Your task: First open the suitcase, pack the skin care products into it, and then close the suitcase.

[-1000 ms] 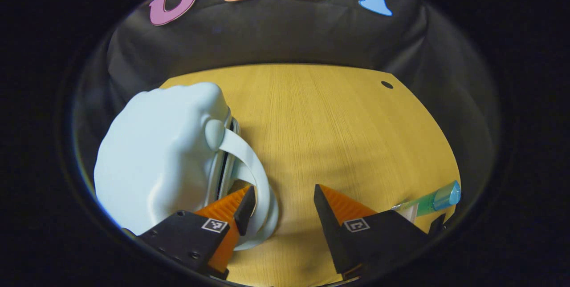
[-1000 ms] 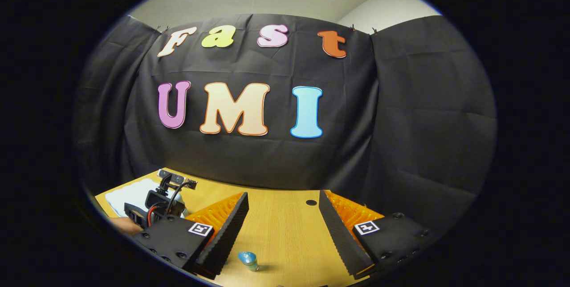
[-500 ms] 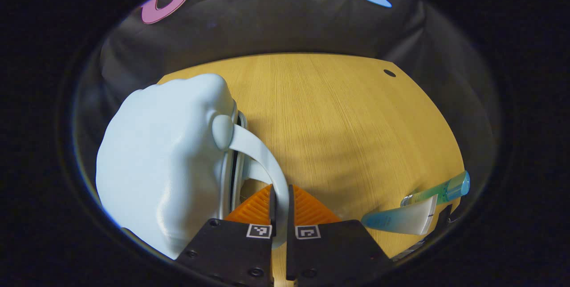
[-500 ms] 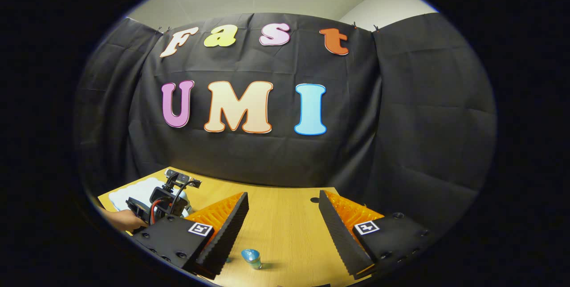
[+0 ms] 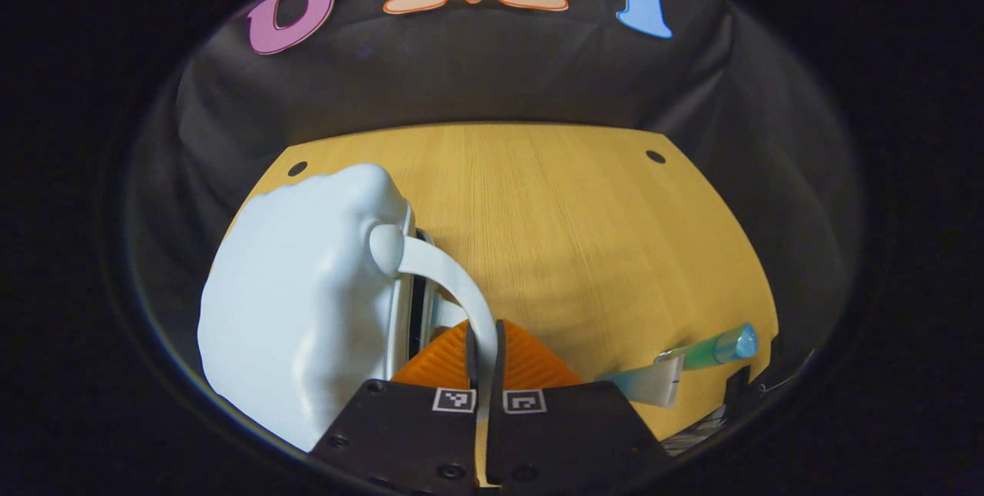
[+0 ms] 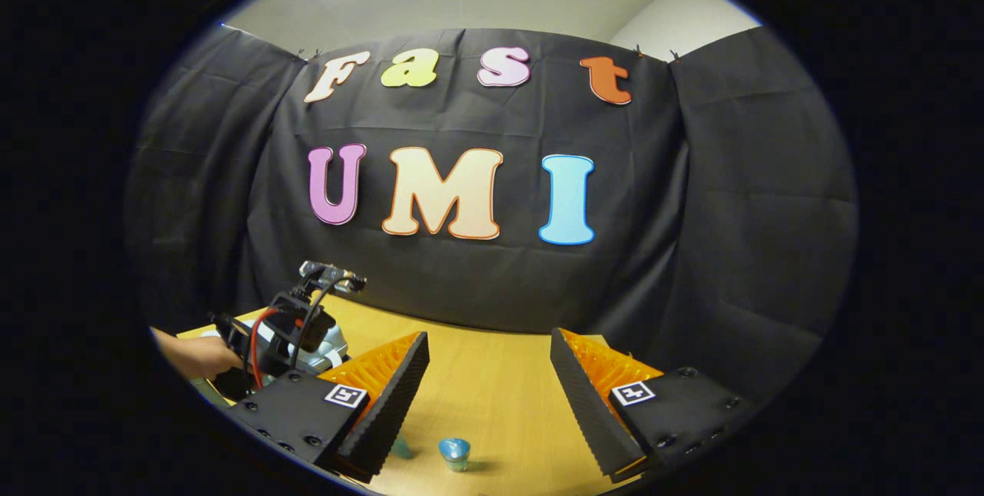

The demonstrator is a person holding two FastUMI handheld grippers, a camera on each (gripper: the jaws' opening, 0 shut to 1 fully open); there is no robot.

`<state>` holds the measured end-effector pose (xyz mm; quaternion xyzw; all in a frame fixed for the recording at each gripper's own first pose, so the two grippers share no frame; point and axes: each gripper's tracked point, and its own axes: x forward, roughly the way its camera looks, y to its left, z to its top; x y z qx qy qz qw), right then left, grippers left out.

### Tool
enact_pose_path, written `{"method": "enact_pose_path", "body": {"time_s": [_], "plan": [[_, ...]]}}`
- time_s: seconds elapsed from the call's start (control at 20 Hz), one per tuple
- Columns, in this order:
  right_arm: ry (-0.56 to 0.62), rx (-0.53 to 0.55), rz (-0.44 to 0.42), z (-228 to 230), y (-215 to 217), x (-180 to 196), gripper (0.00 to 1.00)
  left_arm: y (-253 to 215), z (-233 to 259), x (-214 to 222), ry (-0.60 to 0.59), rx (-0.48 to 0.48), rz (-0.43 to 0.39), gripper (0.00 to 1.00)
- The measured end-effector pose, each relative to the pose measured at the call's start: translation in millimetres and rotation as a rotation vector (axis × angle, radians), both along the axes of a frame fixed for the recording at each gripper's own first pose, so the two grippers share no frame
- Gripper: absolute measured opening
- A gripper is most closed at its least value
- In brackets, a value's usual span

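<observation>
The counter (image 5: pixel 584 234) is a light wood-grain surface with two small round holes near its far corners. A pale blue suitcase (image 5: pixel 300 311) rests on its left portion. A tube (image 5: pixel 646 386) and a green bottle with a blue cap (image 5: pixel 711 350) lie near its right front edge, close together.

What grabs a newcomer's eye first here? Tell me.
The pale blue suitcase at the table's left, its handle pinched in the shut left gripper. Next, two tubes lie near the table's right edge, while the right gripper hangs open above the table.
</observation>
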<state>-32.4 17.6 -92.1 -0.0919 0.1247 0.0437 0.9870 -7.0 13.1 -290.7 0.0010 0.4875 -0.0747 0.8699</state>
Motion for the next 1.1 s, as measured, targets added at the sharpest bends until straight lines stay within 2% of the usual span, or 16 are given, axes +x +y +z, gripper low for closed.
{"method": "enact_pose_path", "body": {"time_s": [0.2,0.4,0.65,0.9,1.1], "plan": [[0.002,0.02,0.039,-3.0,16.4,6.7,0.99,22.8,49.8,10.4,-0.078,0.021,-0.024,0.0],[0.017,0.056,0.071,-7.4,39.5,14.2,0.99,45.2,90.9,16.4,-0.126,-0.076,0.04,0.0],[0.005,0.055,0.099,-7.9,69.9,20.1,0.99,92.7,131.5,34.2,-0.21,-0.095,0.072,0.0],[-0.011,0.066,0.086,-6.9,95.3,24.9,0.99,148.3,158.3,41.3,-0.26,-0.106,0.102,0.0],[-0.025,0.062,0.055,-7.1,116.4,26.9,0.99,197.3,171.2,48.7,-0.298,-0.047,0.1,0.0]]}}
